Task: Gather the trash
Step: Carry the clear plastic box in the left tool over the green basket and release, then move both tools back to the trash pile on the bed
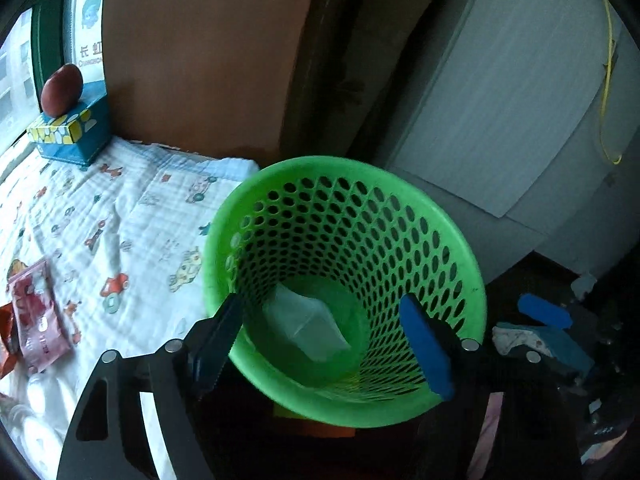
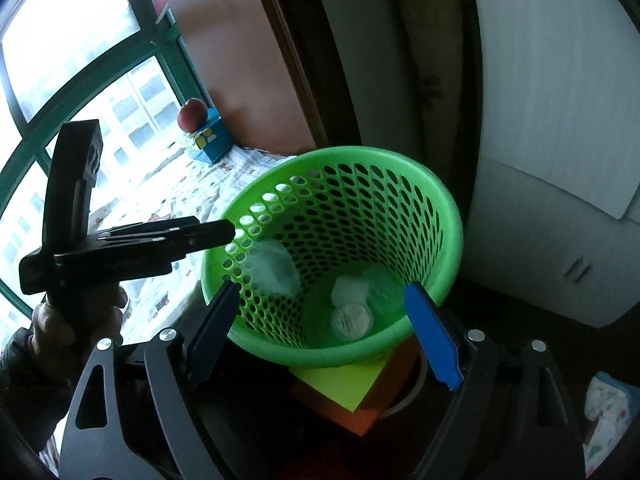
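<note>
- Left wrist view: green bin sits beside the bed, a pale wrapper on its floor
- My left gripper gapes wide over the rim, nothing between the pads
- My right gripper, jaws apart and empty too, looks down on white trash inside
- Red packet lies on the printed quilt
</note>
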`<state>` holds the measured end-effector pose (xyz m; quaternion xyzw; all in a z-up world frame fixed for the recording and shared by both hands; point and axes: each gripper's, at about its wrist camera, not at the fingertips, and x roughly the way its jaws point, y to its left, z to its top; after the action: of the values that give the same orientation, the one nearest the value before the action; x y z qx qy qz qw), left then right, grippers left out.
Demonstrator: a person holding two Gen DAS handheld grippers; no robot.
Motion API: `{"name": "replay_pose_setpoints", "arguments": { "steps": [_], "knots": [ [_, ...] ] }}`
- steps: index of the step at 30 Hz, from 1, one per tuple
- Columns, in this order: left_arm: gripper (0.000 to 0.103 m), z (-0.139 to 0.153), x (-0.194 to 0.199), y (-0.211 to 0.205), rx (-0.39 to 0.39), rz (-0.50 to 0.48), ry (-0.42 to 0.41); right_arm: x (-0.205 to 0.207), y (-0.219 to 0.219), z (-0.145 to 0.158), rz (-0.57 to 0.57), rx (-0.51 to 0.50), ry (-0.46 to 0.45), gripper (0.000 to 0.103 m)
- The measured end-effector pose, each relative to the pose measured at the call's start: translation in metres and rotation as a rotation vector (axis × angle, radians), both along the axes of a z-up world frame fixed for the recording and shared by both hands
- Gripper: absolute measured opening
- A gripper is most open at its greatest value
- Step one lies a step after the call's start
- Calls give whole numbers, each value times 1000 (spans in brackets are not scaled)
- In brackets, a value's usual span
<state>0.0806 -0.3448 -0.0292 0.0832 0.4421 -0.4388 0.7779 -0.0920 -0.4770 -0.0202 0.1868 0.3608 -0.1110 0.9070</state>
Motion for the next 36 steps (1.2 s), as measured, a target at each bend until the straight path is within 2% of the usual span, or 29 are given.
{"name": "replay_pose_setpoints", "arguments": {
  "steps": [3, 9, 16, 24, 36],
  "knots": [
    [78, 1, 0, 5, -6, 10, 4, 0, 3, 0, 4, 3, 0, 84],
    [78, 8, 3, 43, 3, 88, -17, 6, 17, 0, 44, -16, -4, 86],
    [79, 13, 8, 108, 25, 209, -68, 25, 48, 0, 118, -29, -8, 88],
    [81, 7, 9, 186, 93, 358, -133, 47, 89, 3, 219, -54, -15, 89],
    [84, -12, 19, 313, 112, 585, -83, 80, 149, -5, 362, -48, 7, 89]
  ]
}}
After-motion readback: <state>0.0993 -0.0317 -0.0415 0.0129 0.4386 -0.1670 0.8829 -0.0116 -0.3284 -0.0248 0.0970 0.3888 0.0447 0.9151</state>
